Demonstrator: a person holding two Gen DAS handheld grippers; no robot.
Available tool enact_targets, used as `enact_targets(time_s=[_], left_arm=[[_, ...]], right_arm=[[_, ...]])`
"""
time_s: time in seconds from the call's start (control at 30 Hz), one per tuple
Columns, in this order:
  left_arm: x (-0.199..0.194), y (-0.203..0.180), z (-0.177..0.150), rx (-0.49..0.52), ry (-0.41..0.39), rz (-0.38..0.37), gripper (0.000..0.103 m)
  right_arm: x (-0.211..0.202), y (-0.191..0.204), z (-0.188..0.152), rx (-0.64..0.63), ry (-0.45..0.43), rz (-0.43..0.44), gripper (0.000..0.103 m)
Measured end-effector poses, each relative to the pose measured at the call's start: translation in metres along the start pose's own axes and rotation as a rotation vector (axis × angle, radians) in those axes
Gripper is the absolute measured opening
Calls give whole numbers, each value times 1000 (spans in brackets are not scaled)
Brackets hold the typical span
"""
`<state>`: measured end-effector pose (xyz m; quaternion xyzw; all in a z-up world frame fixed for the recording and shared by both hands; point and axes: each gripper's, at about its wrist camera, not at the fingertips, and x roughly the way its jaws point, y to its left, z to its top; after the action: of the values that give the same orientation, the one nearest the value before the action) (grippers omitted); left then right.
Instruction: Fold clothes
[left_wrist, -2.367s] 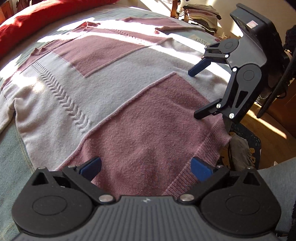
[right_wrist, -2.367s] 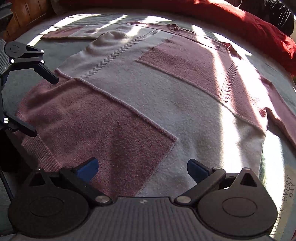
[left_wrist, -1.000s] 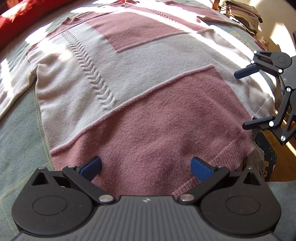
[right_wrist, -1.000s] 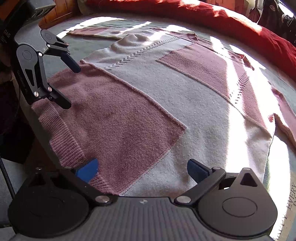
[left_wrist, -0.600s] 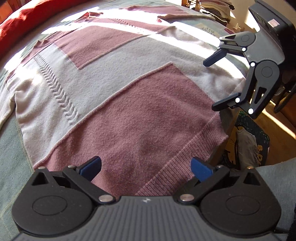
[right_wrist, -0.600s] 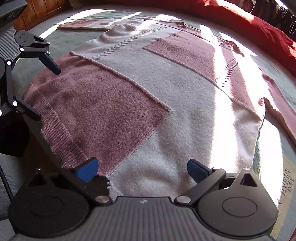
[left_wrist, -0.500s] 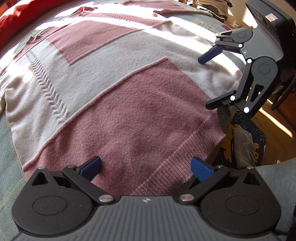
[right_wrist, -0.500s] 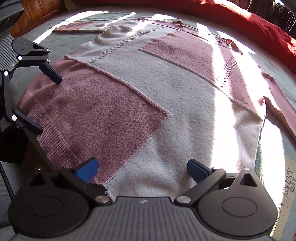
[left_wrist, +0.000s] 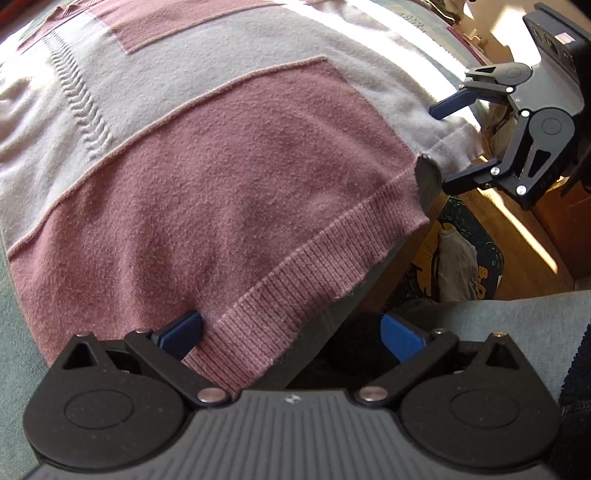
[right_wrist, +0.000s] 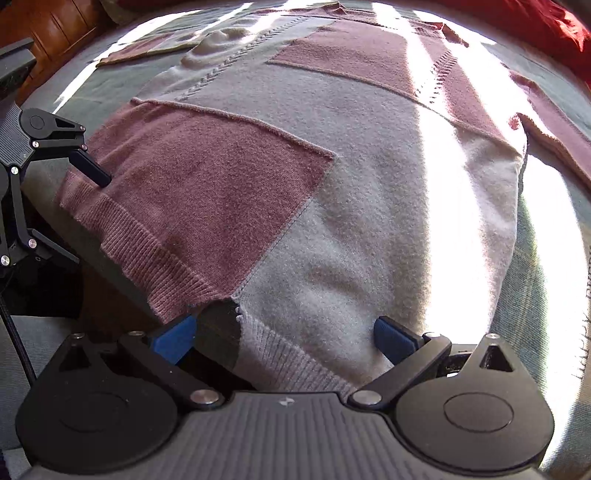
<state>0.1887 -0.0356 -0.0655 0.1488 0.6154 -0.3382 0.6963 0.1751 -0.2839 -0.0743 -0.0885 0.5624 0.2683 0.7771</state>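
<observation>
A pink and grey patchwork sweater (left_wrist: 229, 155) lies spread flat on a bed, its ribbed hem (left_wrist: 295, 280) draped over the near edge. In the left wrist view my left gripper (left_wrist: 291, 334) is open, with the pink hem's corner lying between its blue fingertips. The right gripper (left_wrist: 452, 142) is open further along the hem, at the grey corner. In the right wrist view the sweater (right_wrist: 369, 184) fills the frame and my right gripper (right_wrist: 284, 338) is open around the grey ribbed hem (right_wrist: 288, 354). The left gripper (right_wrist: 72, 210) is open at the pink corner.
A grey-green bed cover (right_wrist: 92, 85) lies under the sweater. Red bedding (right_wrist: 546, 22) runs along the far side, with wooden furniture (right_wrist: 55, 29) at the far left. Beside the bed a printed bag (left_wrist: 454, 258) rests on the wood floor. A person's grey trouser leg (left_wrist: 517, 317) is close by.
Both grippers have dropped back and down to the bed's near edge. The hem now lies between each pair of open fingers; earlier they hovered over the sweater's body.
</observation>
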Motion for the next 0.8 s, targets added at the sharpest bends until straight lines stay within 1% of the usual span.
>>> enact_targets(time_s=[0.1,0.2,0.23,0.27,0.33,0.4,0.47,0.5,0.57,0.63,0.7,0.8], left_arm=[[-15,0,-2,13,15,0,102],[-28,4,7,59,-24,57,102],[-30,7,12,77,-34,82,102],[-28,11,17,85,-39,97,102],[-23,20,28,106,-45,125,102],[-22,28,37,136,-69,146,102],[-21,31,43,158,-74,150,102],[-19,32,45,166,-73,149,102],[-10,33,45,169,-41,152,102],[-4,33,47,162,-28,157,102],[-11,34,55,160,-71,162,102],[-19,45,73,162,-147,209,102]], right_arm=[[-9,-3,-11,2,38,-9,103],[-18,-4,-10,0,22,-37,103],[-19,-6,-5,2,-7,-50,103],[-20,-7,0,5,-32,-61,103],[-12,-11,10,13,-45,-68,103],[-7,-17,7,26,-31,-78,103],[-2,-22,0,43,-12,-92,103],[-1,-25,-4,50,-3,-99,103],[-4,-24,-11,63,12,-106,103],[-3,-24,-12,81,15,-109,103],[-1,-25,-12,99,18,-112,103],[0,-25,-13,126,23,-117,103]])
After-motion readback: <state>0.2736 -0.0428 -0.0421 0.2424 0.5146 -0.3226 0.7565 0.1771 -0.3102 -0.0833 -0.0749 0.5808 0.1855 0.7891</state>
